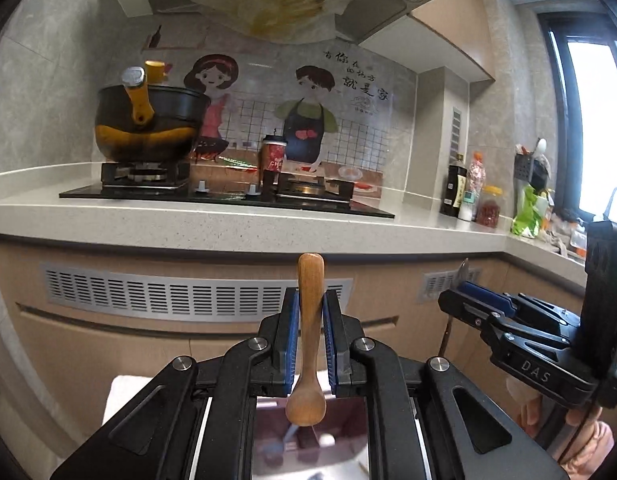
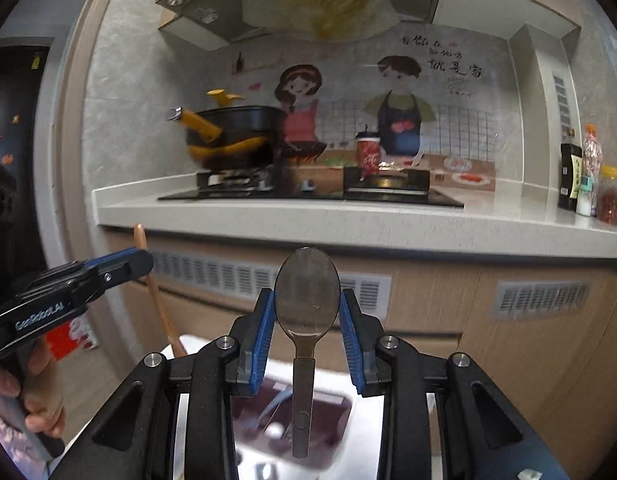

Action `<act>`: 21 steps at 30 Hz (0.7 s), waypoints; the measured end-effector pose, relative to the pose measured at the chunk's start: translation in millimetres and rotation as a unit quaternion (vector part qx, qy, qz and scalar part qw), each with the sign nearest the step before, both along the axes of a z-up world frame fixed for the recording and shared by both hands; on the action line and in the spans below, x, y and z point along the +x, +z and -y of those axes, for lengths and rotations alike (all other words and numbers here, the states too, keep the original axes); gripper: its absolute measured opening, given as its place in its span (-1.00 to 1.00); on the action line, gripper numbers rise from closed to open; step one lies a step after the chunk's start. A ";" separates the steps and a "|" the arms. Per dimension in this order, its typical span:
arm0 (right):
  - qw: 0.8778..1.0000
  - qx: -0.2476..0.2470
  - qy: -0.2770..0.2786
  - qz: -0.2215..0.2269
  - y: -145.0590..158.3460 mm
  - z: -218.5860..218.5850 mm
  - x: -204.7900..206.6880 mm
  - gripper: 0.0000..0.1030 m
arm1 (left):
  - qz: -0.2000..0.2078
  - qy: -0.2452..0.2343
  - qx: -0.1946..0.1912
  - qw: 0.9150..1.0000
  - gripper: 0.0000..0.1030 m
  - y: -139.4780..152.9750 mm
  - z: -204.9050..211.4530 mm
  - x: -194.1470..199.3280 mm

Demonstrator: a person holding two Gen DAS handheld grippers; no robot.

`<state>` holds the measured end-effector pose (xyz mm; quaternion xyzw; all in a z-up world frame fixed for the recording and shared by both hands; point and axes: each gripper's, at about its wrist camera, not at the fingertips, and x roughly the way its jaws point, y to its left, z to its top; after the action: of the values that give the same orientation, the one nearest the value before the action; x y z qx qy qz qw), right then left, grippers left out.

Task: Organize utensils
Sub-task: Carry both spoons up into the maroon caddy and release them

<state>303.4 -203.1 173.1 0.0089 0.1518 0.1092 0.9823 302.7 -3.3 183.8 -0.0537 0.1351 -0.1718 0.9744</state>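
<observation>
Left claw: the left claw was closed on a wooden spoon, blue pads pressing the handle from both sides, handle end up and bowl hanging down toward the camera.
Right claw: the right claw held a metal spoon bowl-up; its blue pads sat against the edges of the bowl, while the handle ran down between the fingers.
Where the spoons were: both were lifted in the air in front of the table, below its edge and touching nothing else.
Surroundings: a black and yellow pot stood on the stove, and a red cup stood near the burners; bottles stood further right.
Below: a dark red container showed blurred under the right claw; its contents could not be made out.
Done so far: by my reading, each spoon had been picked up, nothing more.
Left to do: both spoons likely needed setting down in their place, which the views did not show clearly.
</observation>
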 end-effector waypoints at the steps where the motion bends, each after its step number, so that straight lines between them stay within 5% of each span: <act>1: 1.000 0.004 -0.003 -0.006 -3.5 0.7 8.3 -0.43 | -0.005 -0.001 -0.001 1.000 -0.76 -1.4 0.5 8.6; 17: 0.989 0.015 0.003 -0.145 -128.0 0.0 82.5 -0.40 | -0.143 -0.009 0.010 0.990 -0.70 -118.2 10.5 88.6; 21: 0.986 0.002 0.001 -0.166 -146.0 -2.4 77.1 -0.10 | -0.180 -0.006 0.011 0.983 0.02 -139.9 8.1 88.1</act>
<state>380.5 -200.7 27.1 0.0283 0.3130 0.1078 0.9432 390.8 -11.4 43.9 -0.0721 0.3109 -0.1635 0.9335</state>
